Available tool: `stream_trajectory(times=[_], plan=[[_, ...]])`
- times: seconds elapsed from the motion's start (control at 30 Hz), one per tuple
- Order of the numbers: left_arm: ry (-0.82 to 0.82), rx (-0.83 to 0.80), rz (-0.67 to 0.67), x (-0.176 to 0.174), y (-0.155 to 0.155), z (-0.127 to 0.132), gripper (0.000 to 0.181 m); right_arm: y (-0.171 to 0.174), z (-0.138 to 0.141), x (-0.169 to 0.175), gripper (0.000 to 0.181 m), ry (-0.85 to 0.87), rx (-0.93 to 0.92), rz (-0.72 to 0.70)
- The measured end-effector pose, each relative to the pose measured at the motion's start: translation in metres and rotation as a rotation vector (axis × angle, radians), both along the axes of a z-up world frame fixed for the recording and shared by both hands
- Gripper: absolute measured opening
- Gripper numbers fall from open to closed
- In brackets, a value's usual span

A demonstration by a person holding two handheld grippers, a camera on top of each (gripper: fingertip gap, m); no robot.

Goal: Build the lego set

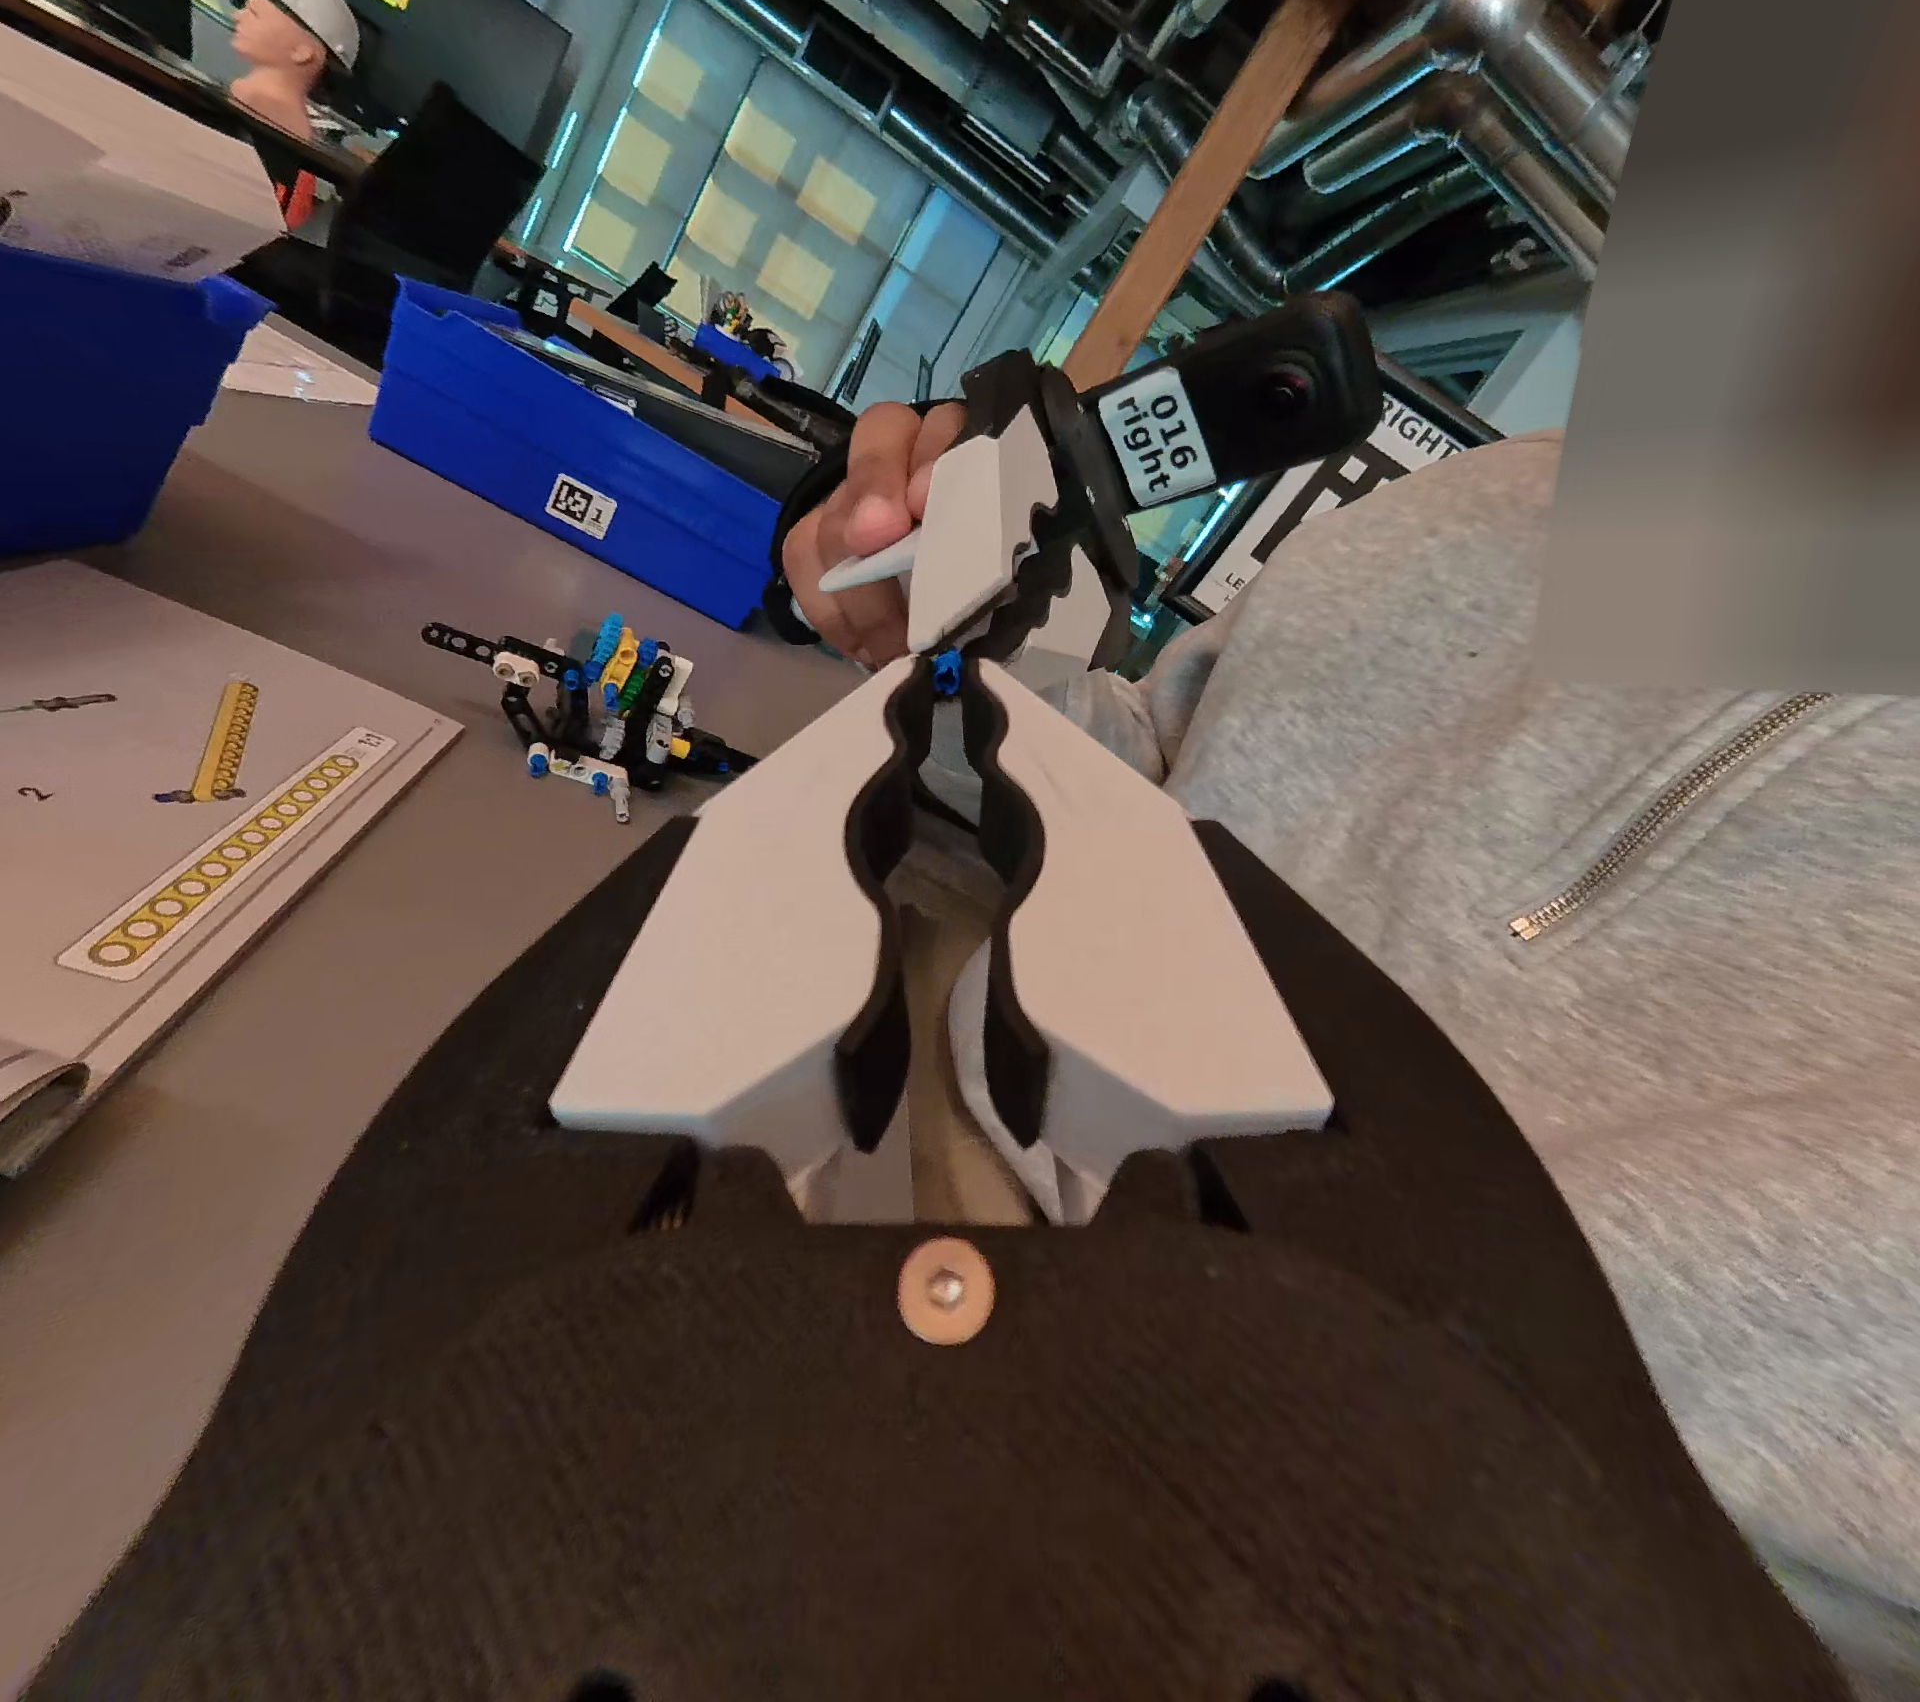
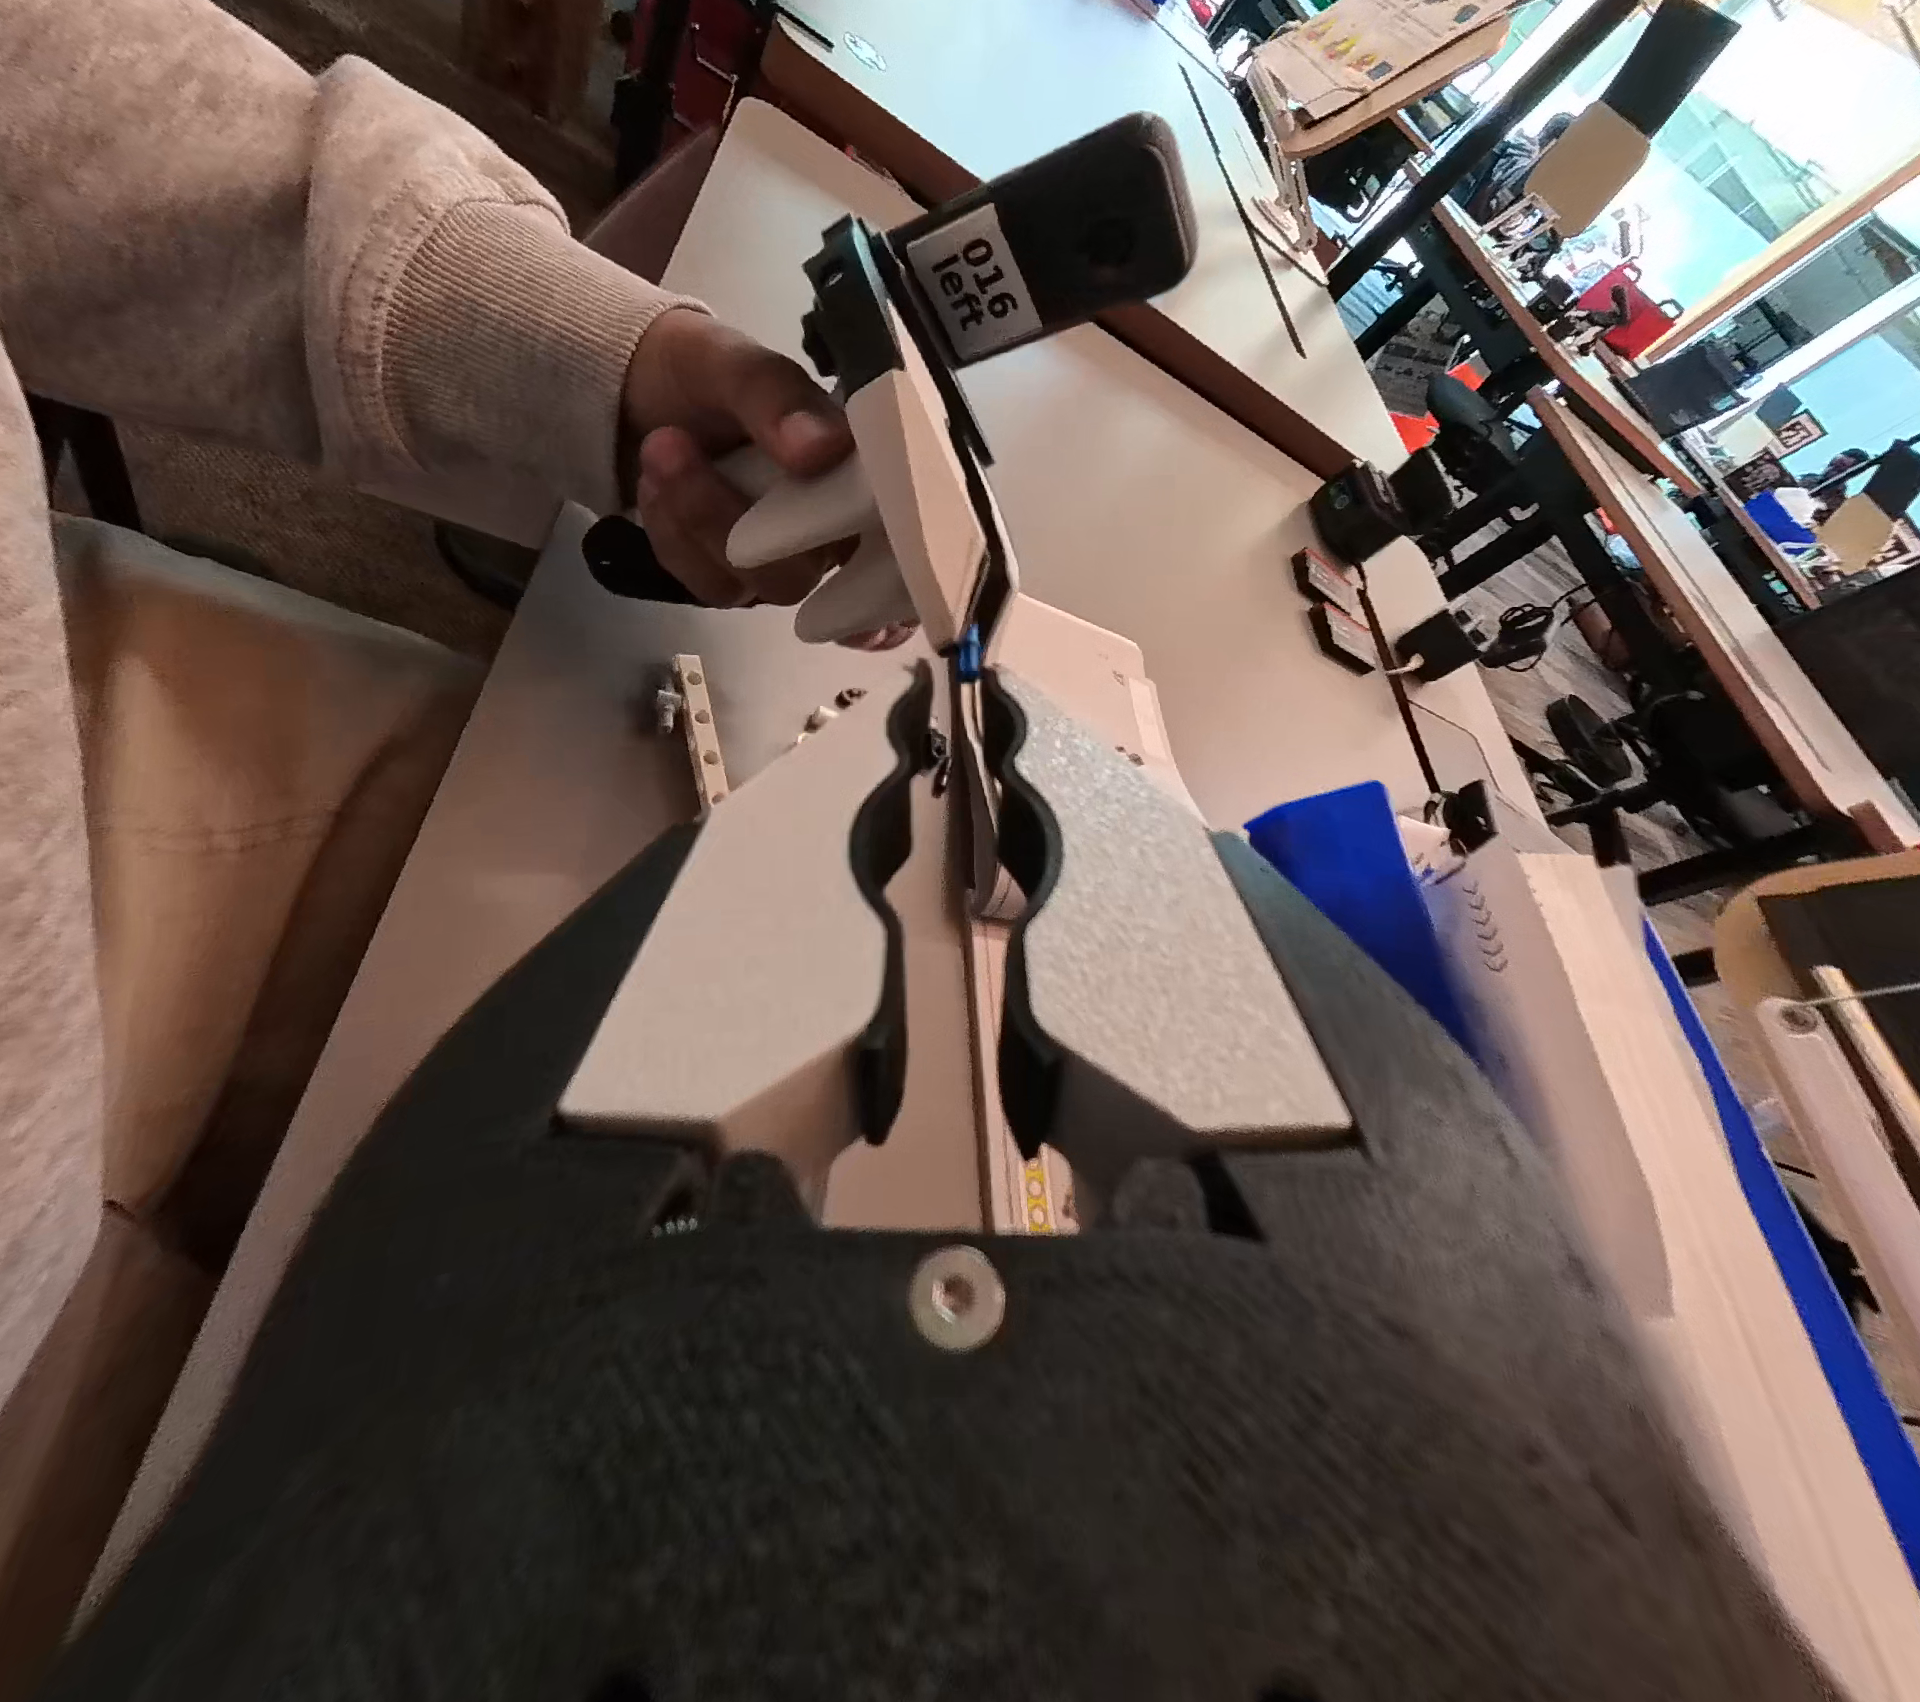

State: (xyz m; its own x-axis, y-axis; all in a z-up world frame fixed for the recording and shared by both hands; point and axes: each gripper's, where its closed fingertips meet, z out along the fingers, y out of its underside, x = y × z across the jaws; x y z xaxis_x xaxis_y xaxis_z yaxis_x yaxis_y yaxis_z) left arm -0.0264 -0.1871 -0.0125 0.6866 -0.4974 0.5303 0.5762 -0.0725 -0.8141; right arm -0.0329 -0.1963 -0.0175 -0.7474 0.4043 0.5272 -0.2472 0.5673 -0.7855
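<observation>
The left gripper (image 1: 943,684) was closed on a small blue pin (image 1: 945,673), pinched at its very fingertips, the pin's long axis running roughly along the fingers toward the right gripper (image 1: 971,636). That gripper met the pin tip to tip; whether it gripped it I cannot tell. Beyond the pin, on the table (image 1: 343,530), the half-built model (image 1: 608,707) lay beside the instruction booklet (image 1: 197,831), blue bins (image 1: 561,426) farther off.

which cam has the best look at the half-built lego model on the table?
Left wrist view: the partly built lego model sits in the open on the grey table, unobstructed, left of the gripper tips. In the right wrist view I can't make it out; that gripper's own body covers most of the tabletop.
</observation>
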Motion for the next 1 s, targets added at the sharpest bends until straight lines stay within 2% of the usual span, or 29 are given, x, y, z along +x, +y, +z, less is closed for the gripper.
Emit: stream_trajectory(times=[0.3,0.47,0.67,1.0], plan=[[-0.044,0.016,-0.033,0.0008,-0.0032,0.002,0.003,-0.0028,0.0044,0.0026,0.001,0.021,0.007,0.017],[-0.049,0.006,-0.032,0.0009,-0.0022,0.0001,0.01,-0.0029,0.0067,0.0041,0.001,0.009,-0.006,0.027],[-0.029,0.013,-0.017,0.001,-0.0028,0.001,0.003,-0.0007,0.0047,0.0057,0.002,-0.009,0.01,0.026],[0.009,0.015,-0.009,0.0035,-0.0028,0.0013,0.001,0.001,0.0027,0.0078,0.001,-0.033,0.004,0.027]])
